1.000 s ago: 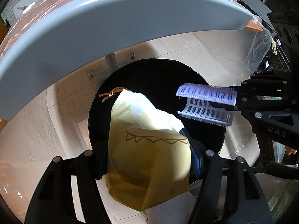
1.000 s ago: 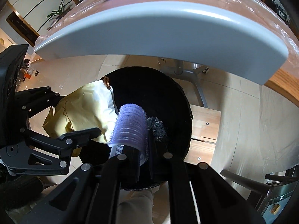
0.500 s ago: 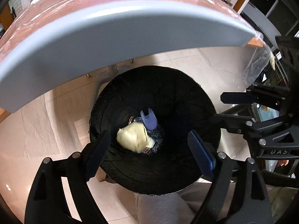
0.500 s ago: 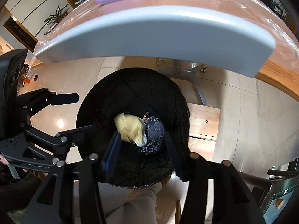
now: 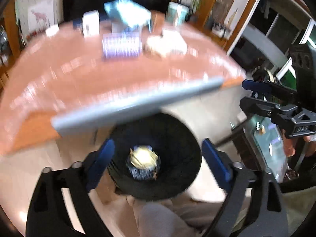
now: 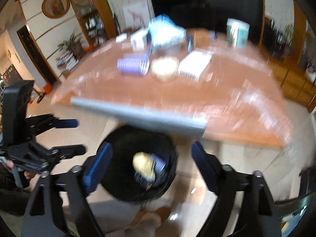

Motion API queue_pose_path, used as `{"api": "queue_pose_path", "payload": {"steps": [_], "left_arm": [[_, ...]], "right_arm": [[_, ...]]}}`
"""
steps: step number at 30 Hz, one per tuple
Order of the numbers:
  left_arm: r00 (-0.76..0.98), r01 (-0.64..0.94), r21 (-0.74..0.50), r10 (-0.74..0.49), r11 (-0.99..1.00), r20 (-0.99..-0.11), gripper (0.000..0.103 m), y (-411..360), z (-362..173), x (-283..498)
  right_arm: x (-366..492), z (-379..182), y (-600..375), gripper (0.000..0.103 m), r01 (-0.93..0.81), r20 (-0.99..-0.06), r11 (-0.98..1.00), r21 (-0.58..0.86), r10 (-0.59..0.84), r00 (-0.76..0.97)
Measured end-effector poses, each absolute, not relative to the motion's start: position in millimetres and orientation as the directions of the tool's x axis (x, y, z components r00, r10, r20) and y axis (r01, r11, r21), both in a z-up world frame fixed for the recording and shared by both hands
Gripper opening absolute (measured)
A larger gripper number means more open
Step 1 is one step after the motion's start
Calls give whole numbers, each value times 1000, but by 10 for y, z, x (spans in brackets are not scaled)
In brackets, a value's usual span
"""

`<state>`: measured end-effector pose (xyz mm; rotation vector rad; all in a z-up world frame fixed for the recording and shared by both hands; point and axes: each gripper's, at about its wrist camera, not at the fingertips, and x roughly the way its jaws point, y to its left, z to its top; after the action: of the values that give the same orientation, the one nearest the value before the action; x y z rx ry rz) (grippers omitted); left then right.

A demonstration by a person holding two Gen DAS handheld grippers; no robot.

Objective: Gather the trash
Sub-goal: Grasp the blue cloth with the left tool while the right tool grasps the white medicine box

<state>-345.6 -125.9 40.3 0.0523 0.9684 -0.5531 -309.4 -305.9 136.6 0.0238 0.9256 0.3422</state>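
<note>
Jaws opening, empty; trash (image 5: pixel 143 157) in bin (image 5: pixel 177 130)

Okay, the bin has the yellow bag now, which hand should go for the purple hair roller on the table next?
Probably left. The purple roller lies left of the tan wad, toward the left gripper. Both grippers' jaws are opening, empty, above the bin.

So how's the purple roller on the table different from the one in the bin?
The roller on the table lies on its side in the open, beside a pale crumpled wad. The roller in the bin sits at the bottom of the black bin, against a yellow bag, partly hidden. So one still waits, one is binned. Both look purple and ribbed, though blurred.
</note>
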Motion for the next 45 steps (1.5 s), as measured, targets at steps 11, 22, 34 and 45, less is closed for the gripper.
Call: {"api": "queue_pose_path", "payload": {"steps": [11,22,34,45], "left_arm": [[596,403,-156,-388,902,-703,101,-1231,1040,-2469],[500,368,-287,-448,885,-741,101,-1448,981,-1269],[339,273,-473,-544,838,-767,101,-1670,531,-299],[275,285,-521,-590,804,-759,75,-1721,365,-51]], "right_arm": [[-2141,1390,-3097,95,-157,-770,985,77,159,618],[-1417,1100,-3062,95,-40,-794,997,67,78,603],[-955,786,-3077,93,28,-832,992,122,87,547],[-862,664,-3087,62,43,-842,985,168,120,525]]}}
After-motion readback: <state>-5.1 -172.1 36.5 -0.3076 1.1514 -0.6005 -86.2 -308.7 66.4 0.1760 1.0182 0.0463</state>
